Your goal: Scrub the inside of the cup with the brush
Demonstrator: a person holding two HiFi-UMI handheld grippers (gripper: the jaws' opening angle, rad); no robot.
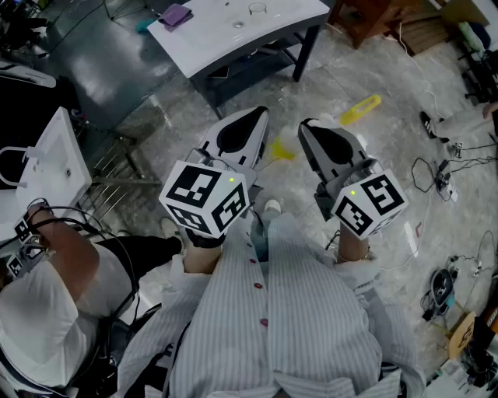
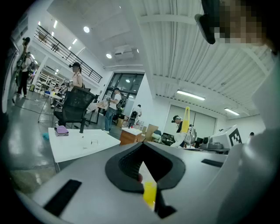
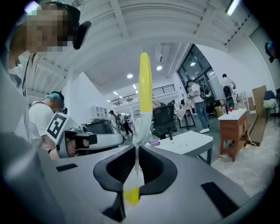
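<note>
Both grippers are held close to the person's chest, above the floor. My right gripper (image 1: 308,129) (image 3: 138,151) is shut on the brush (image 3: 145,94), whose yellow handle (image 1: 359,109) sticks out past the jaws. My left gripper (image 1: 250,118) (image 2: 142,152) is shut with nothing between its pads. The left gripper view catches the brush (image 2: 187,120) off to the right. A small clear cup (image 1: 257,8) (image 2: 94,141) (image 3: 183,145) stands far off on the white table (image 1: 226,39), well away from both grippers.
A purple cloth (image 1: 176,15) lies at the table's left end. A seated person (image 1: 54,288) is close on the left. Cables and a power strip (image 1: 443,183) lie on the floor at right. A wooden cabinet (image 3: 234,131) stands beyond the table.
</note>
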